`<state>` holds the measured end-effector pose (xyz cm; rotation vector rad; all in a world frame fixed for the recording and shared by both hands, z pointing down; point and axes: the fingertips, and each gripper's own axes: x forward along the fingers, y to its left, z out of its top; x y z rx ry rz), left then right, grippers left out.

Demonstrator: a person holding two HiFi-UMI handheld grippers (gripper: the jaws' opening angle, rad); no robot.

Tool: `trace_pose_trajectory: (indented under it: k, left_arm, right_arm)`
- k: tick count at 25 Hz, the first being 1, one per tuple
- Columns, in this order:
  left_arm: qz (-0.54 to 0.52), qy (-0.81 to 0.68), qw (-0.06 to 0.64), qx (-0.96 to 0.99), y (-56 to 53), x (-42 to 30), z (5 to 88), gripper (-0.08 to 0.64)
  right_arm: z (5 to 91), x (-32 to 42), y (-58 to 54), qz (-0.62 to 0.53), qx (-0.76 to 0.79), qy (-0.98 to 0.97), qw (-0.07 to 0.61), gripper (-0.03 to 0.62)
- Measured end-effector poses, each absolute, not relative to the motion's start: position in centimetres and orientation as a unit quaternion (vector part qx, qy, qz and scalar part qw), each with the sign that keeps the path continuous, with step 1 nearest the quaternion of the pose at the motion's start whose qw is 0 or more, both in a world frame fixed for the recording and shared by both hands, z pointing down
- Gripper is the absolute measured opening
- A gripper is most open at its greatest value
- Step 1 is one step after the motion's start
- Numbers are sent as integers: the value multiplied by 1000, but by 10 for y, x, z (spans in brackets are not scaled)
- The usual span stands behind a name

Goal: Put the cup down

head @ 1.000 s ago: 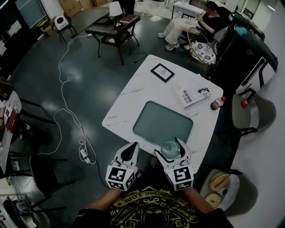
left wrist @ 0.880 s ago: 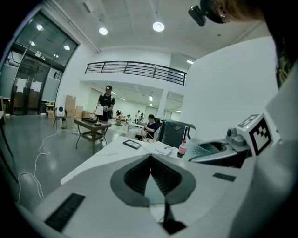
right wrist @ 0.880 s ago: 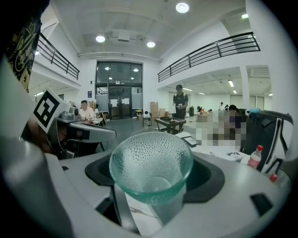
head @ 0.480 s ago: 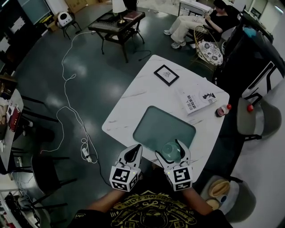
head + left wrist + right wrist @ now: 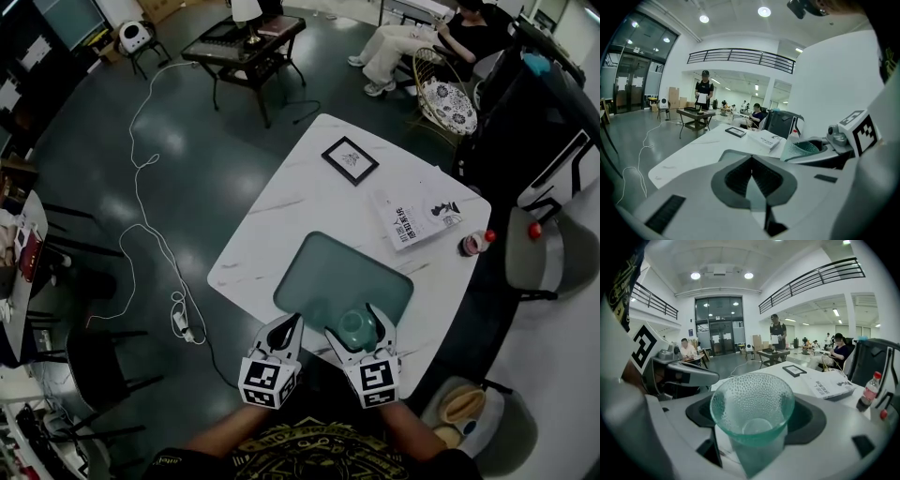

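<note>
Right tongs (image 5: 359, 324) clamped on pale green dimpled glass cup (image 5: 752, 405). Cup upright, mouth up, over near edge of teal rounded mat (image 5: 343, 272) on white marble table (image 5: 300, 202). Cannot tell whether cup base touches mat. Left tongs (image 5: 284, 330) closed, tips together, nothing between, just beside Right tongs at table's near edge.

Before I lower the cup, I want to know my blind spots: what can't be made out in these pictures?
- Gap under the glass cup: in the right gripper view the jaws cover its base; in the head view the cup itself hides it.
- Cover print of the book: head view, too small to read.
- Label of the bottle: head view, too small.
- Image in the picture frame: head view, too small.
</note>
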<state>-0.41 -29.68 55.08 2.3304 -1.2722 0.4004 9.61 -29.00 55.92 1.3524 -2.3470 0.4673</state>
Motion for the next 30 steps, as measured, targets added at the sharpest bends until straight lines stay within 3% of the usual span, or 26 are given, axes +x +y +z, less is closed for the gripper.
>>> trace_pose_trajectory:
  k: [30]
  left_arm:
    - [178, -506, 245, 808, -339, 16, 616, 11]
  right_arm:
    - [644, 117, -332, 156, 441, -850, 245, 400]
